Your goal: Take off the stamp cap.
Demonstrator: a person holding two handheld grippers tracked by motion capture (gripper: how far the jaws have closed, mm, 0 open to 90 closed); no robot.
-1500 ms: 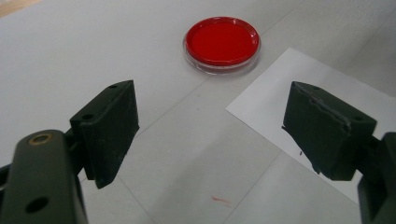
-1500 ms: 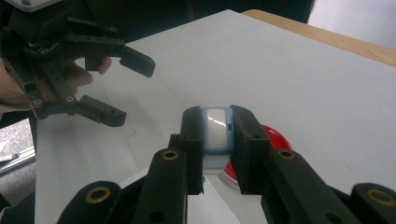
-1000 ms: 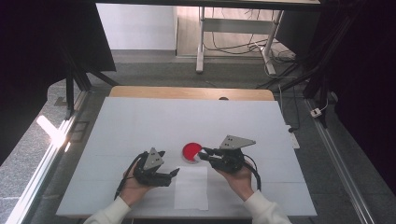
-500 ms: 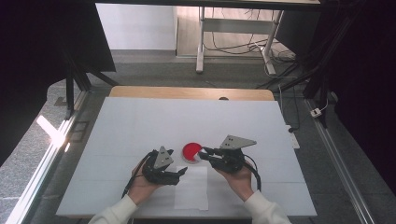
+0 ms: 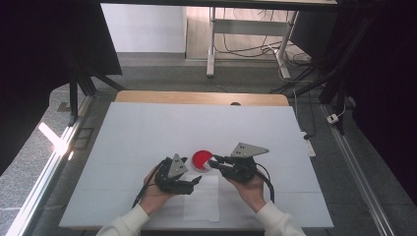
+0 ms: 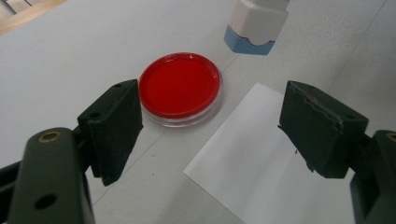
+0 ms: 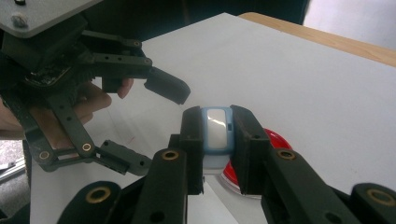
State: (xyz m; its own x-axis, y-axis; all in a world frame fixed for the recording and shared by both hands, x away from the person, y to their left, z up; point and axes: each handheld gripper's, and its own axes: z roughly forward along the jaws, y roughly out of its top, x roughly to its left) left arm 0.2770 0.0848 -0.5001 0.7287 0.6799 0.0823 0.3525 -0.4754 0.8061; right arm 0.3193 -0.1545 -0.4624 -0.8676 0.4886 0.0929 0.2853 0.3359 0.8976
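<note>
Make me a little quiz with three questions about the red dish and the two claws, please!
1. True or false: the right claw is shut on a small white and blue block.
2. What lies on the table nearest the left claw? A) the red dish and a white paper B) a green cup C) a pair of scissors
3. Fill in: the left claw's jaws are ____, with nothing between them.

Key: 1 true; 2 A; 3 open
</note>
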